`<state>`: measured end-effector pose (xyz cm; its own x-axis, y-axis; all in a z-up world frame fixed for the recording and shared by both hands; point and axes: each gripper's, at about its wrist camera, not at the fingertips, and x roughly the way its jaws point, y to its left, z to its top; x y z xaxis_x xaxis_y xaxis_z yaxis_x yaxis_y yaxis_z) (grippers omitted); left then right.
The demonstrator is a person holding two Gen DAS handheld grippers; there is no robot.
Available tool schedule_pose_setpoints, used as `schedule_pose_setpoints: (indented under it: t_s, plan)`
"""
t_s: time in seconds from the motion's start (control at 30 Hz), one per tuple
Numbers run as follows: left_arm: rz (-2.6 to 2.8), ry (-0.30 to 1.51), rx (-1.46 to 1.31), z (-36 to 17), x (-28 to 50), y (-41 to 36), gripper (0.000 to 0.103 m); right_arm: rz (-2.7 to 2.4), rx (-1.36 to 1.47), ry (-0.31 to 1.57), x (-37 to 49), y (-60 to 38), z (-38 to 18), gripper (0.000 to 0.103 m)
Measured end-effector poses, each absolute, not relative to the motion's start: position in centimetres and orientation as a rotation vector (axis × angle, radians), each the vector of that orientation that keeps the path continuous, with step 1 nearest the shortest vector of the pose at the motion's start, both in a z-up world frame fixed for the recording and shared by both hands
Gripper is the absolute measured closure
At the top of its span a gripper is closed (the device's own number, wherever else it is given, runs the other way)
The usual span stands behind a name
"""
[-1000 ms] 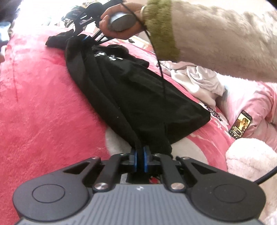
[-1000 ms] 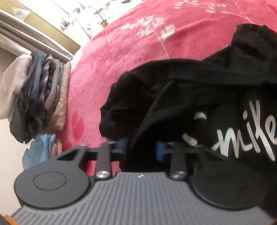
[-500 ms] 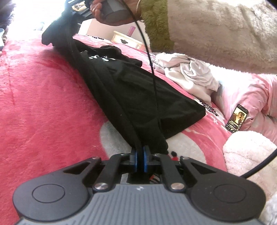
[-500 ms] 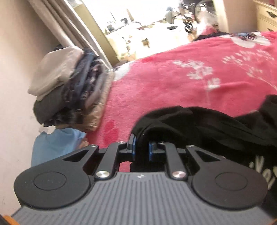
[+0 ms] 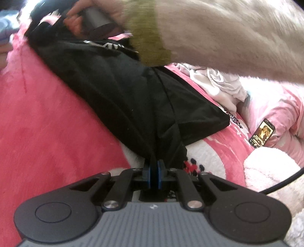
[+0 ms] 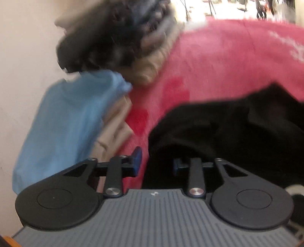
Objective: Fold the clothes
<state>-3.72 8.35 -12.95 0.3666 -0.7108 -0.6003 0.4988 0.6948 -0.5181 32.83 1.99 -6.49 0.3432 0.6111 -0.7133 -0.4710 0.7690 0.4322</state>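
A fuzzy red-pink blanket with pale flower prints (image 5: 47,117) covers the bed and serves as the working surface; at its far right lie a crumpled white garment (image 5: 224,83), a pink pillow (image 5: 281,106) with a dark phone (image 5: 262,135) propped on it, and a fluffy pale pink cushion (image 5: 269,167). The black T-shirt with white lettering (image 5: 121,91) stretches diagonally across the blanket, folded lengthwise. The left gripper (image 5: 154,175) pinches the shirt's near end, its blue pads nearly together on the cloth. At the far end a hand (image 5: 95,11) in a beige fleece sleeve with an olive cuff (image 5: 218,32) holds the other tool. In the blurred right wrist view the right gripper (image 6: 155,161) has just been opening; its jaws stand apart with black cloth lying between them, not pinched. Beside the pale wall sits a stack of folded dark and tan clothes (image 6: 117,41) and a light blue folded garment (image 6: 72,117), close to the shirt's edge; bare blanket lies open beyond and to the left of the shirt
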Motion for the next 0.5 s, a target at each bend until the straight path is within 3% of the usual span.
schedule_pose_setpoints:
  t_s: [0.07, 0.27, 0.4, 0.5]
  plan:
    - [-0.785, 0.933, -0.319, -13.1, -3.5, 9.0, 0.09, 0.711, 0.215, 0.975, 31.8, 0.2, -4.8, 0.048]
    - [-0.778, 0.97, -0.382, -13.1, -3.8, 10.2, 0.083, 0.681, 0.522, 0.813, 24.2, -13.0, 2.6, 0.038]
    - [-0.759, 0.995, -0.411, -12.9, -4.1, 11.0, 0.082, 0.601, 0.715, 0.711, 16.3, -23.2, 5.8, 0.037]
    - [-0.744, 1.025, -0.452, -12.6, -4.2, 11.6, 0.074, 0.535, 0.741, 0.667, 10.0, -28.0, 6.8, 0.037]
